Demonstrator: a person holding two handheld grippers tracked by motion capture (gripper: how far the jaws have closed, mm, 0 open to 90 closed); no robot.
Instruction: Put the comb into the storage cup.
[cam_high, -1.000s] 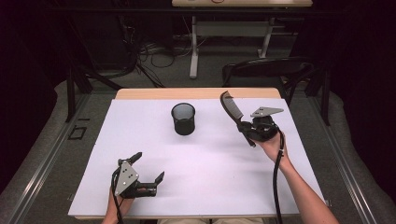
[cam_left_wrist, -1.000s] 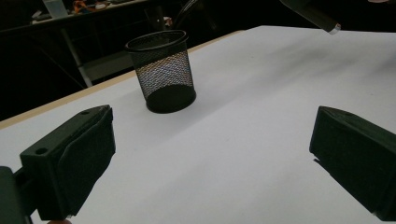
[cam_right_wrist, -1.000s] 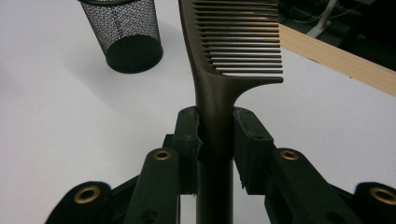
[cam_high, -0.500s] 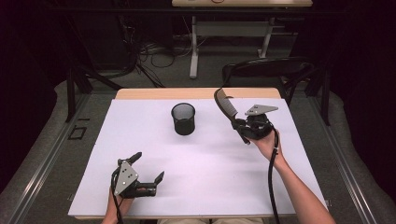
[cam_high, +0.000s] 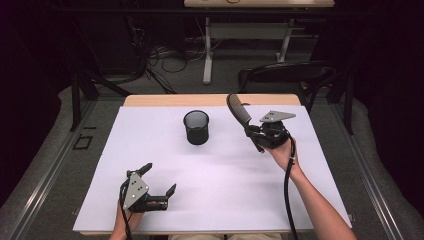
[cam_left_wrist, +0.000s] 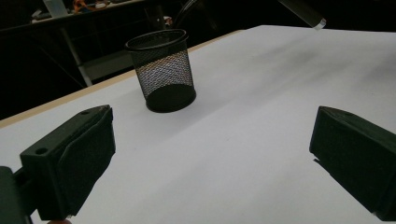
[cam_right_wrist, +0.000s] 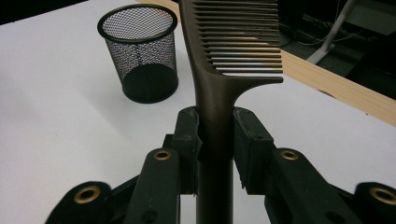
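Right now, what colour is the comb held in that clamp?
Dark brown. The comb shows best in the right gripper view, clamped in the right gripper.

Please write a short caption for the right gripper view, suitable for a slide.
Right gripper clamps a dark comb by its handle, teeth end up, with the empty black mesh cup beyond on the white table.

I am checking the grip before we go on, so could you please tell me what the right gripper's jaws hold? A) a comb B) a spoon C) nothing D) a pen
A: in the right gripper view the right gripper is clamped on the handle of a dark comb, teeth up, near the mesh cup.
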